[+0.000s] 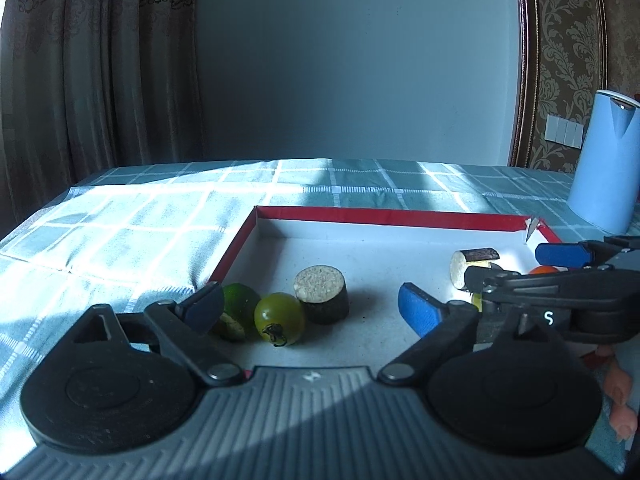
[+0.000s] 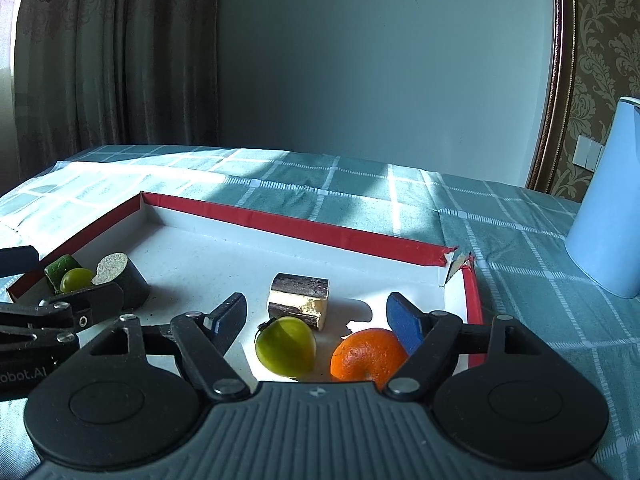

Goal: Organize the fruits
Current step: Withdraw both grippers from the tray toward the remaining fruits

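A white tray with a red rim holds the fruit. In the left wrist view my left gripper stands open over the tray's near left corner, with a green tomato, a cut lime and a dark round stump piece lying loose between its fingers. In the right wrist view my right gripper is open around another green tomato and an orange. The orange lies close by the right finger and neither fruit is pinched. A bark-covered log piece lies just beyond them.
A tall light-blue kettle stands on the teal checked tablecloth right of the tray. The tray's far right corner is torn. Curtains and a wall lie behind the table. A person's fingers show at the right edge.
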`<state>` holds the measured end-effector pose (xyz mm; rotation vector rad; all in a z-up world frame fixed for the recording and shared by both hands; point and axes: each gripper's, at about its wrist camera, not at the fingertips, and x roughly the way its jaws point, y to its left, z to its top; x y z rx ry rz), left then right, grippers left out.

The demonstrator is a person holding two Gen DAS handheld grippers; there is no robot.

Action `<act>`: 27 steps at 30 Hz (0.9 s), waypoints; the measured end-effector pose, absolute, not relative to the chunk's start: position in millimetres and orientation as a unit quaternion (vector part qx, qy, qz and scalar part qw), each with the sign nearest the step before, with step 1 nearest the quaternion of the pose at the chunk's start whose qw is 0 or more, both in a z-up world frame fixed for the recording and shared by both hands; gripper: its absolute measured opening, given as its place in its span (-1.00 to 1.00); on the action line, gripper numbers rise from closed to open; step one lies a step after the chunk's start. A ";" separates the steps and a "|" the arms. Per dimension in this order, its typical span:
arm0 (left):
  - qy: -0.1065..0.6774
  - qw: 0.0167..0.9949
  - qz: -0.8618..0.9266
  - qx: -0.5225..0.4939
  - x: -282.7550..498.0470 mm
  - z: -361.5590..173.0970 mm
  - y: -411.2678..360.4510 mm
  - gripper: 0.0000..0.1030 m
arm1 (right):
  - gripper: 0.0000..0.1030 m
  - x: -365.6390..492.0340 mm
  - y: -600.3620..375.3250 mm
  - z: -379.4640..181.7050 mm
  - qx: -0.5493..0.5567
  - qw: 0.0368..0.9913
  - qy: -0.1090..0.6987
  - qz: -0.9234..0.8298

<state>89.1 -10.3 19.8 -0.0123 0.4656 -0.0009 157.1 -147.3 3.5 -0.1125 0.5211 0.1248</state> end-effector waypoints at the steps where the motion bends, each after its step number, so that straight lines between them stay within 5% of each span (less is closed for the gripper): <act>1: 0.230 0.973 -0.001 -0.013 86.8 20.0 -7.8 0.88 | 0.49 152.3 -148.5 4.2 -0.053 0.963 0.255 0.063; 27: 0.255 0.964 -0.078 0.000 -0.2 3.8 2.6 1.00 | 0.49 36.8 -182.3 6.5 0.024 0.966 0.232 0.113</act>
